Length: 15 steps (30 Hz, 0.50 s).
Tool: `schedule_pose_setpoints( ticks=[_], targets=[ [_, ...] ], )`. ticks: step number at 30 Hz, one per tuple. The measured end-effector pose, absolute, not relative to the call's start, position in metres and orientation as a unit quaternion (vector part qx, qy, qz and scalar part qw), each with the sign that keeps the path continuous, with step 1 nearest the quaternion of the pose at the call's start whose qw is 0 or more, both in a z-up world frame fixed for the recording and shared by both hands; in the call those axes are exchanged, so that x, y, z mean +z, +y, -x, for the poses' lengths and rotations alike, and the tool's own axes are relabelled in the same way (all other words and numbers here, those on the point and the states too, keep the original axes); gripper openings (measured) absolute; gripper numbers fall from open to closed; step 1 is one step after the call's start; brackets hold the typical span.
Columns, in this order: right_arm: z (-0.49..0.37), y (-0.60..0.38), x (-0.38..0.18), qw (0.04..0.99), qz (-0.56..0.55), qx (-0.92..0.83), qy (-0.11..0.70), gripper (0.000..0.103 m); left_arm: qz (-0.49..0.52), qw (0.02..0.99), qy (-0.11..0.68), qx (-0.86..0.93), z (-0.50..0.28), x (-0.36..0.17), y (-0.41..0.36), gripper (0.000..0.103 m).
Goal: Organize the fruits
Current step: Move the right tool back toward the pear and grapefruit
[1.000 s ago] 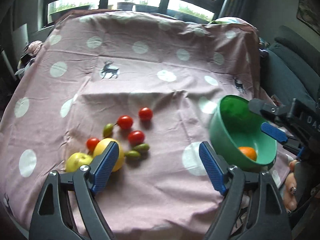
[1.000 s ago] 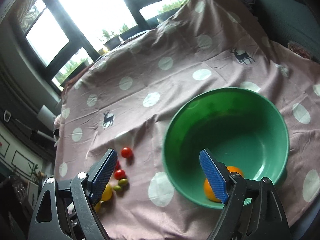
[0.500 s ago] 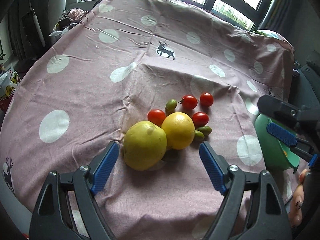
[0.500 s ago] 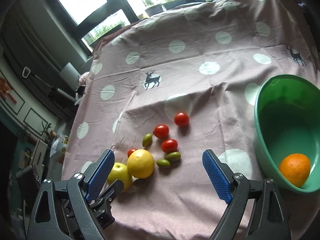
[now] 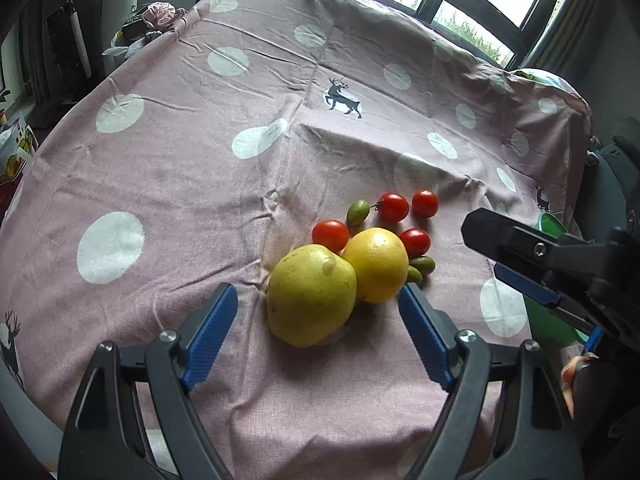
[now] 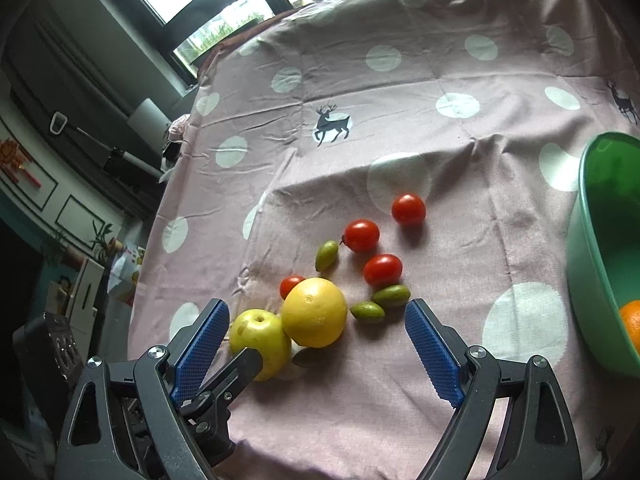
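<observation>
A yellow-green apple (image 5: 312,296) and a yellow citrus (image 5: 376,264) lie touching on the pink spotted cloth (image 5: 200,184). Behind them sit several cherry tomatoes (image 5: 393,207) and small green fruits (image 5: 357,212). My left gripper (image 5: 316,312) is open, its blue pads on either side of the apple's near end and clear of it. My right gripper (image 6: 316,320) is open too, just short of the apple (image 6: 260,336) and citrus (image 6: 314,312). A green bowl (image 6: 592,256) at the right edge holds an orange (image 6: 632,320).
The right gripper (image 5: 508,260) reaches in from the right in the left wrist view and hides most of the bowl (image 5: 550,224). A black finger of the left gripper (image 6: 240,368) crosses in front of the apple. Windows stand behind the table and clutter lies off its left edge.
Both grippers have moved left from the bowl to the fruit pile and dropped closer to it. The bowl has slid to the right edge of both views. Jaws stay wide.
</observation>
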State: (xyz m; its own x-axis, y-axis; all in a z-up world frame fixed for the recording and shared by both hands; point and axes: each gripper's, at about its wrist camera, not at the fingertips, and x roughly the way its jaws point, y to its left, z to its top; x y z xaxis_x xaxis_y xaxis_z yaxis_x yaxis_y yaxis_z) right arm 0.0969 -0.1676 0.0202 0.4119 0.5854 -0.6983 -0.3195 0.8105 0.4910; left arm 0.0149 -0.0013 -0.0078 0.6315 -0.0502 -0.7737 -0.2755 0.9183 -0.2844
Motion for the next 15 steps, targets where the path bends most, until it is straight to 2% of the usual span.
schedule_pose_setpoints(
  ticks=[15],
  targets=[
    [-0.106, -0.147, -0.002, 0.78, -0.184, 0.316, 0.508, 0.09, 0.211, 0.878, 0.426, 0.053, -0.015, -0.012, 0.006, 0.081]
  ],
)
